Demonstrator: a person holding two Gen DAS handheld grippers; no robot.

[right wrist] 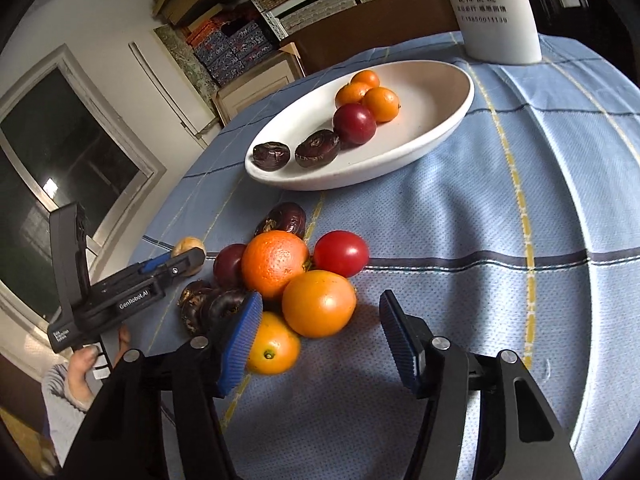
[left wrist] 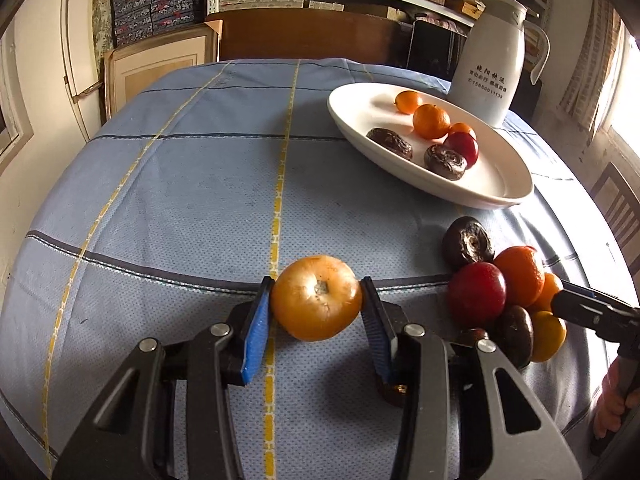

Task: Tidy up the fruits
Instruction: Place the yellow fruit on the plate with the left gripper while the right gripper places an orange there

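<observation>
A yellowish fruit [left wrist: 317, 298] is being clamped by the left gripper [left wrist: 317, 308] for the white dish [left wrist: 516, 192], while the right gripper [right wrist: 320, 320] is being held unclenched, empty, over the loose fruit pile [right wrist: 280, 272].

plate [right wrist: 460, 120]: 1 | jug [left wrist: 492, 68]: 1 | fruits on plate: 6, namely 3 orange, 1 red, 2 dark | yellow-brown fruit [left wrist: 316, 298] in jaws: 1 | were counted.
</observation>
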